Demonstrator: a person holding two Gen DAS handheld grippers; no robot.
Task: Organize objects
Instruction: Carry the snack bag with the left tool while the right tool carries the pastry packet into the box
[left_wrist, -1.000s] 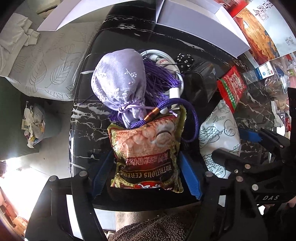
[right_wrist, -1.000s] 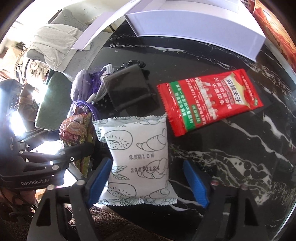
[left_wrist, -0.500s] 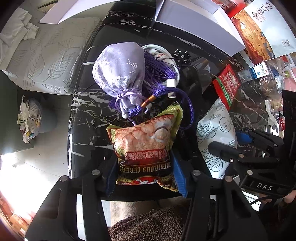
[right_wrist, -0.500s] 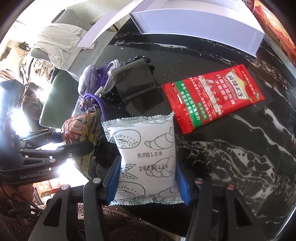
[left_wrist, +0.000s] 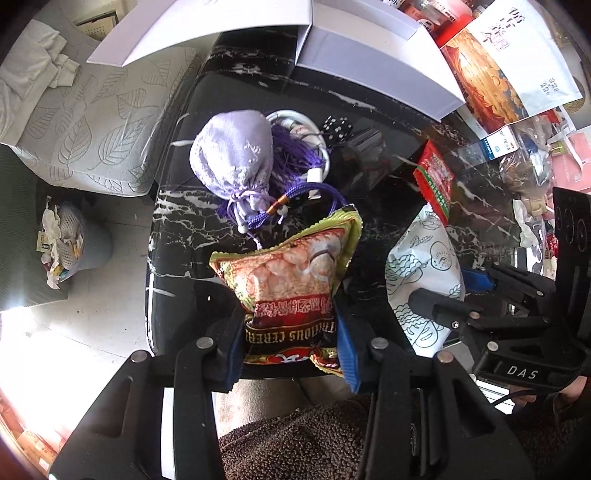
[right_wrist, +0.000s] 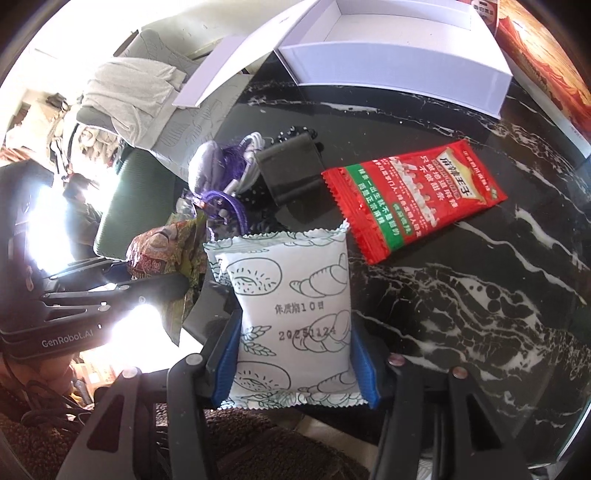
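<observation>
With the left gripper (left_wrist: 290, 332) pinched on the cereal packet (left_wrist: 291, 280) and the right gripper (right_wrist: 295, 362) on the white bread packet (right_wrist: 291, 314), both at the table's near edge, both should be lifted level before being carried to the open white box (right_wrist: 402, 79) at the far edge.

Leaf-patterned grey cushion (left_wrist: 92, 122), beside black marble table (right_wrist: 461, 295). Grey waste bin (left_wrist: 79, 243) holding crumpled paper, on pale floor. Grey cloth (right_wrist: 122, 99), bunched on seat.
</observation>
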